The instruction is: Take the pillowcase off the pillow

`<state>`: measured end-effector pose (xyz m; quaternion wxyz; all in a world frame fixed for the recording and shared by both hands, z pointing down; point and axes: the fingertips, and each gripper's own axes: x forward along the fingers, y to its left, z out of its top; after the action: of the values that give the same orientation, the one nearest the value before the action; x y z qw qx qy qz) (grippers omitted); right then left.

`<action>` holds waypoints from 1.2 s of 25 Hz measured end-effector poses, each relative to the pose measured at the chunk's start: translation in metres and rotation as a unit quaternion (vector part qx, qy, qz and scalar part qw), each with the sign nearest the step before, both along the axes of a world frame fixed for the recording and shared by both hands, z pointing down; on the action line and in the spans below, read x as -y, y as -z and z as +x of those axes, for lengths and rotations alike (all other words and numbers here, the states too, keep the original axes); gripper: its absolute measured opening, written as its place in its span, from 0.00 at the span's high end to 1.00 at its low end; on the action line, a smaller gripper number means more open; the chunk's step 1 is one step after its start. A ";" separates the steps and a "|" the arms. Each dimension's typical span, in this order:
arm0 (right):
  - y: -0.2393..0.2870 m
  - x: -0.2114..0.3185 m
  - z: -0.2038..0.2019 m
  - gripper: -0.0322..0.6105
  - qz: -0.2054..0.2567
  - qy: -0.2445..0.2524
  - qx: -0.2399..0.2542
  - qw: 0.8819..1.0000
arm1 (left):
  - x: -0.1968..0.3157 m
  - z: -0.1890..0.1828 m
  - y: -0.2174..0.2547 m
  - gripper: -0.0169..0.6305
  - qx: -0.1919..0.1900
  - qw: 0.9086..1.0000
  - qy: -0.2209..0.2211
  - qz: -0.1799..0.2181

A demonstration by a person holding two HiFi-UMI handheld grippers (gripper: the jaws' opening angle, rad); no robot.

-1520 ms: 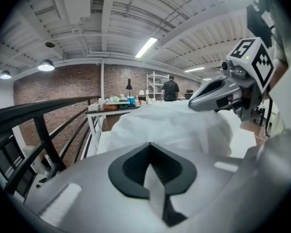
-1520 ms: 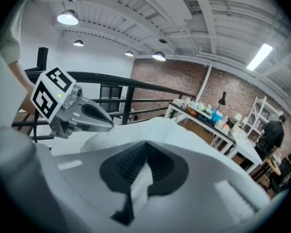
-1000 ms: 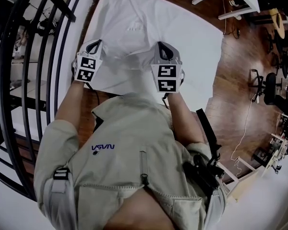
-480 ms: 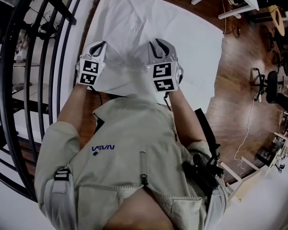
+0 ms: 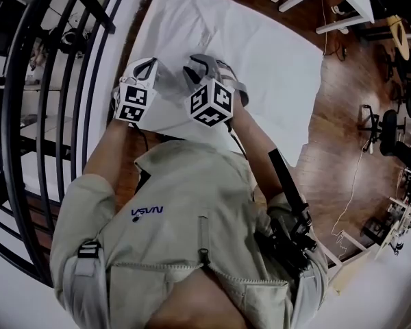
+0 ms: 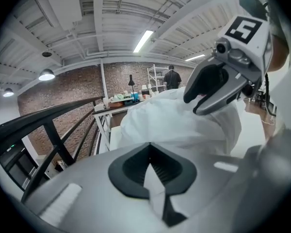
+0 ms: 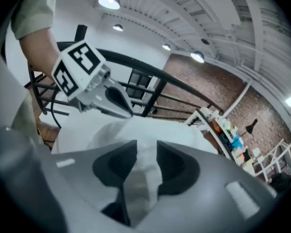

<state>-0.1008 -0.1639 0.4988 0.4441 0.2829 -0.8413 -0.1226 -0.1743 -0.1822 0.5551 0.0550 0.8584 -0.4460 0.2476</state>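
Since a second ago the right gripper [image 5: 197,68] has swung across toward the left gripper [image 5: 145,67] and rolled, so its marker cube now shows corner-up in the head view. Its jaws have just been opening. In the right gripper view they stand apart, with a bunched fold of the white pillowcase [image 5: 170,88] running loosely through the gap between them.

The left gripper's jaws are clenched on a thin fold of the same pillowcase, a narrow white strip pinched between the pads. Beyond the left jaws the cloth rises in a rounded white mound, and the right gripper hangs over the far side of that mound. Seen from the right jaws, the left gripper sits just past the cloth, up and to the left, close by. The pillowcase thus lies bunched between the two pairs of jaws and ahead of them, just in front of the person's chest.

Under and beyond both jaws spreads a large white sheet-covered surface [image 5: 274,53]. A black railing [image 5: 48,81] runs outside the left jaws, and a wooden floor [image 5: 342,115] lies well off beyond the right jaws.
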 end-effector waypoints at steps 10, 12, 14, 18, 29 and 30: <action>-0.034 -0.019 -0.001 0.58 -0.070 0.069 -0.083 0.992 | 0.001 0.000 -0.004 0.96 0.002 1.000 0.003 -0.012; -0.045 -0.020 -0.004 0.56 -0.072 0.082 -0.110 0.988 | 0.002 0.001 -0.002 0.96 0.001 1.000 0.004 -0.012; -0.057 -0.017 -0.004 0.56 -0.064 0.080 -0.142 0.985 | 0.000 0.000 -0.004 0.96 -0.001 1.000 0.008 -0.014; -0.060 -0.011 -0.002 0.76 -0.026 0.068 -0.165 0.984 | -0.001 -0.004 0.001 0.96 0.002 1.000 0.011 -0.005; 0.004 -0.007 0.013 0.92 -0.014 -0.015 -0.025 0.999 | -0.001 0.001 0.000 0.97 0.015 1.000 -0.002 0.002; 0.012 -0.006 0.016 0.92 -0.016 -0.026 -0.007 1.000 | -0.002 0.001 0.000 0.97 0.014 1.000 -0.003 0.003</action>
<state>-0.0851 -0.1574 0.4871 0.4579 0.2967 -0.8321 -0.0997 -0.1733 -0.1807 0.5547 0.0457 0.8563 -0.4449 0.2585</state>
